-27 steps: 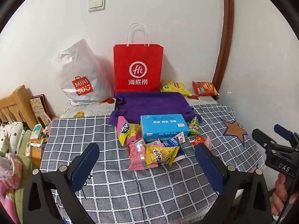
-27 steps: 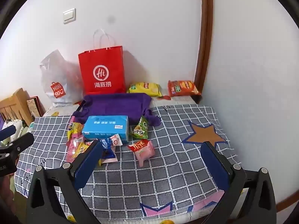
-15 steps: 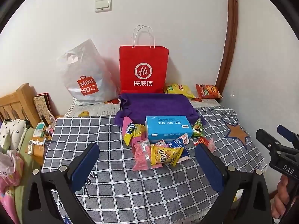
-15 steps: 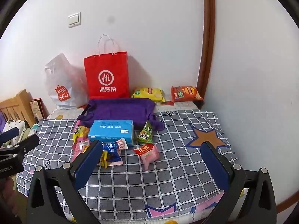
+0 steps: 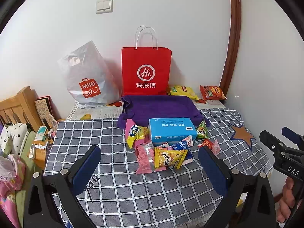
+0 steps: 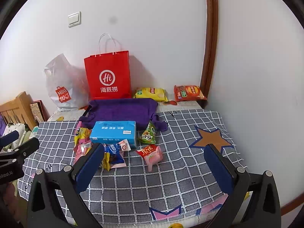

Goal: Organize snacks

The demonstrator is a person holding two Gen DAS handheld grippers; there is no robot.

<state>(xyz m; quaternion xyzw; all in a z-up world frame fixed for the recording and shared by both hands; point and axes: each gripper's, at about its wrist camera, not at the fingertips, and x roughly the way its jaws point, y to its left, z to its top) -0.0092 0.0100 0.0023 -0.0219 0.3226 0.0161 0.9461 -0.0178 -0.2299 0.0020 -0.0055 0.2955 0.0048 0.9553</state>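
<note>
**A:** Status on the snack sort?

**B:** Looks like nothing's been started. Left gripper (image 5: pixel 149 168) has its jaws spread wide with nothing between them, and the right gripper (image 6: pixel 153 164) is the same. Both hover over the near edge of the checked tablecloth (image 5: pixel 85 133), short of the pile.

**A:** Where's the pile?

**B:** It's loose around the blue tissue pack (image 5: pixel 172 131). The yellow-and-pink packet (image 5: pixel 135 133) touches its left end and the green triangular packet (image 6: pixel 148 133) is just off its right end. In front of it there's a heap: pink wrapper (image 5: pixel 143 157), yellow bag (image 5: pixel 169 157) overlapping it, and a blue-and-white packet (image 6: pixel 114 150) partly under that. The red-and-pink packet (image 6: pixel 151 153) lies alone, in front and to the right of the pack.

**A:** Anything already put away?

**B:** Can't say. The yellow chip bag (image 6: pixel 151 94) and orange chip bag (image 6: pixel 189 93) lie flat far behind the pack by the wall, right of the red paper bag (image 5: pixel 146 70). That could be their sorted spot or just where they lie.

**A:** Destination?

**B:** My guess is the red paper bag, the Miniso plastic bag (image 5: pixel 88 77), or the purple cloth (image 5: pixel 159 106) directly behind the pack. I can't see inside either bag.

**A:** Remaining?

**B:** Every packet near the pack, by my read. The lone red-and-pink one looks the easiest first grab for the right gripper.
</note>
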